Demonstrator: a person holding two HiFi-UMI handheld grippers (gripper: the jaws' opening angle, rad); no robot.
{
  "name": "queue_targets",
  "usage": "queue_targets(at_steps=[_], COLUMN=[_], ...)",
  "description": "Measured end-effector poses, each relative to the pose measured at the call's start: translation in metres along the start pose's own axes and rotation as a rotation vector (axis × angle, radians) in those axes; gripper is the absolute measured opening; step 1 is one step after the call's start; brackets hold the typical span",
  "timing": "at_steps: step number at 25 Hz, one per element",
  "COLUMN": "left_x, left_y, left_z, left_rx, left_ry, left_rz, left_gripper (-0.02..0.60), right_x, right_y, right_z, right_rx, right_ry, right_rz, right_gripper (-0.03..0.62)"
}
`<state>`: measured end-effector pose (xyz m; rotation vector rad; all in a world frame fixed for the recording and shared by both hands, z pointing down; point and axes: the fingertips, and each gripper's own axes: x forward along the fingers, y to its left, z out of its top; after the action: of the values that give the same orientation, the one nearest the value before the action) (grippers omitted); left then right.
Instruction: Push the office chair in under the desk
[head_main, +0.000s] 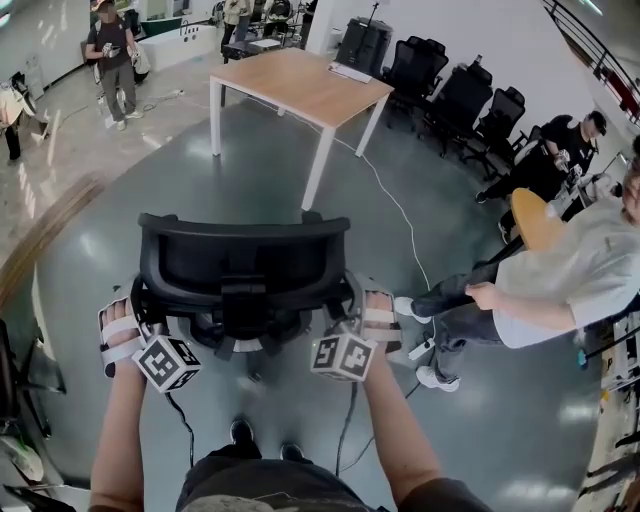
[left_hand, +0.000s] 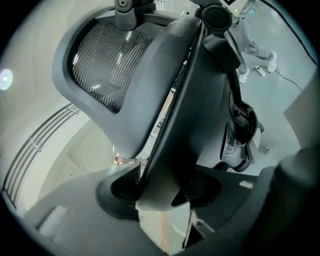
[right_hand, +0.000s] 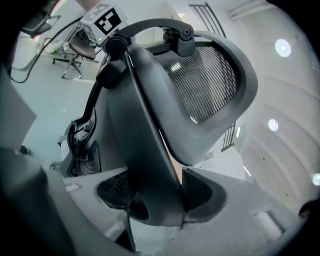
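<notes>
Office chair (head_main: 245, 295) stands on the grey floor (head_main: 300, 420), well short of the tabletop (head_main: 300, 85); left tool (head_main: 138, 318) and right tool (head_main: 362, 318) each pinch a side of its stiff backrest (head_main: 245, 250); probably heavy but free-rolling, best pushed from there.

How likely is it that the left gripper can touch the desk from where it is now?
Probably not: the left gripper is clamped on the office chair at its back, and the desk stands well beyond it, with only a thin cable crossing the floor between.
</notes>
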<state>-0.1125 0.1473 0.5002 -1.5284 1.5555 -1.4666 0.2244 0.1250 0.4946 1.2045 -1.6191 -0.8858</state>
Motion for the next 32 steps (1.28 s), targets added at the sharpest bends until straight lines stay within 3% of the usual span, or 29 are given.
queue_targets(at_steps=[3, 12, 19, 24, 32], left_x=[0.021, 0.082, 0.124, 0.173, 0.239], left_y=[0.031, 0.065, 0.063, 0.085, 0.107], left_z=[-0.008, -0.031, -0.019, -0.022, -0.003], left_rx=[0.006, 0.014, 0.028, 0.031, 0.022], left_ry=[-0.016, -0.051, -0.049, -0.052, -0.059], left_rz=[-0.011, -0.012, -0.020, -0.031, -0.014], left_gripper=[0.258, 0.256, 0.255, 0.253, 0.253], right_x=[0.016, 0.058, 0.093, 0.136, 0.207], right_y=[-0.015, -0.016, -0.016, -0.026, -0.047], right_z=[0.029, 0.075, 0.071, 0.093, 0.098], right_rx=[-0.003, -0.001, 0.012, 0.029, 0.030], right_ry=[-0.009, 0.006, 0.008, 0.004, 0.012], right_rz=[0.002, 0.000, 0.002, 0.011, 0.024], right_gripper=[0.248, 0.245, 0.242, 0.239, 0.236])
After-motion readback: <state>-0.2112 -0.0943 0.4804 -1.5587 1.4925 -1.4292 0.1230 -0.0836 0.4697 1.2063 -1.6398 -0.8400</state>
